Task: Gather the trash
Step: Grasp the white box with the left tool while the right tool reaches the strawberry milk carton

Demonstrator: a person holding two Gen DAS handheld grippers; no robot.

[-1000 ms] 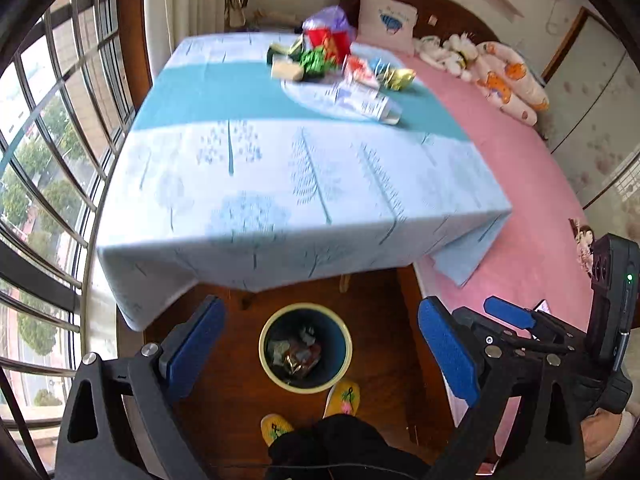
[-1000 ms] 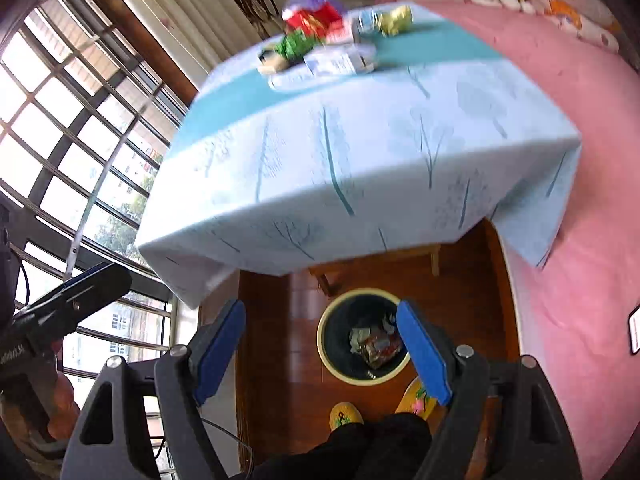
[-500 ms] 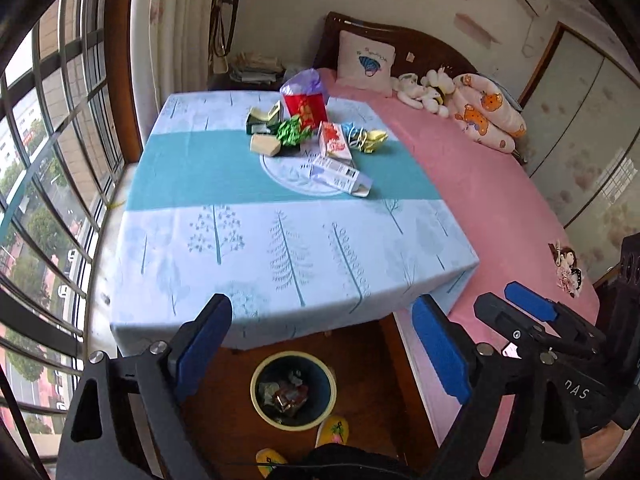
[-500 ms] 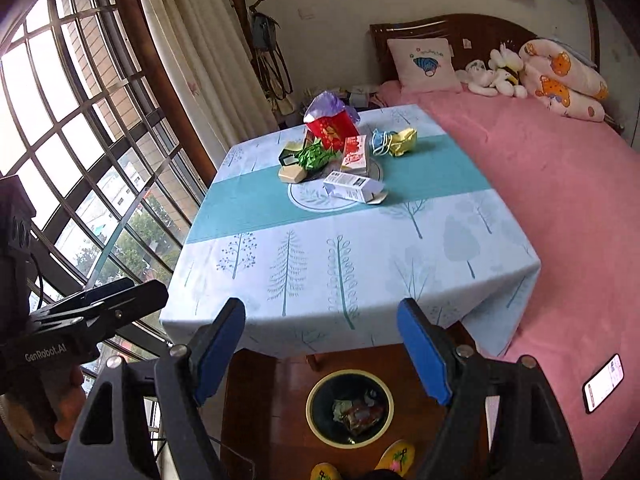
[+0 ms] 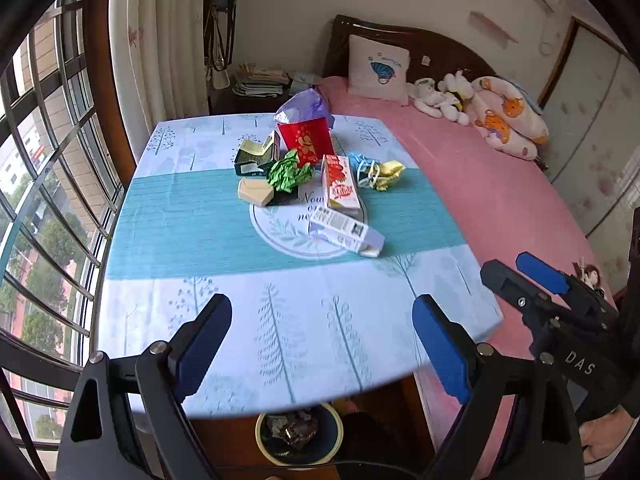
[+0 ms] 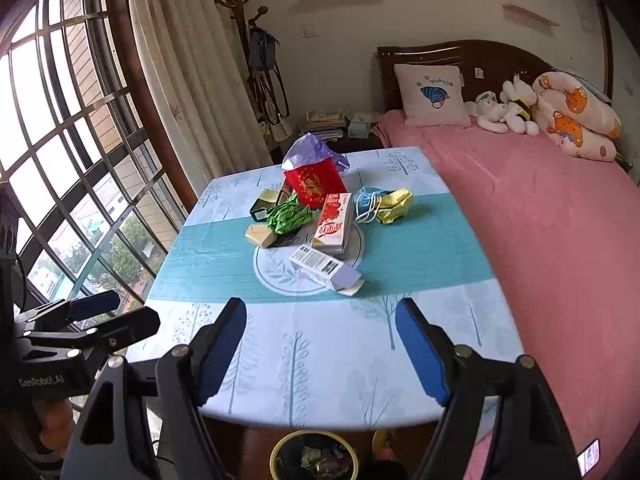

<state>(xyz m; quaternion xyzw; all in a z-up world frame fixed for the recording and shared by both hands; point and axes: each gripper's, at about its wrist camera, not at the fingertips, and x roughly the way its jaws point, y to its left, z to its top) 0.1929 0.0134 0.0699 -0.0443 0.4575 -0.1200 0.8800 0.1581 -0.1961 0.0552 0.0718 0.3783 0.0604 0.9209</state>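
Left wrist view: left claw (image 5: 322, 344) spread, nothing between its blue pads, over the near edge of the surface (image 5: 168, 224). Right claw (image 6: 320, 344) has just been closing slightly, spread and empty too. Trash pile (image 5: 316, 176) (boxes, crumpled wrappers, red bag) sits mid-surface; bin (image 5: 300, 432) on the floor below.

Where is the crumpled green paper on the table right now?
In both wrist views the crumpled green paper lies mid-table in the trash pile, just in front of the red bag, with the tan box to its left and the red-and-white carton to its right.
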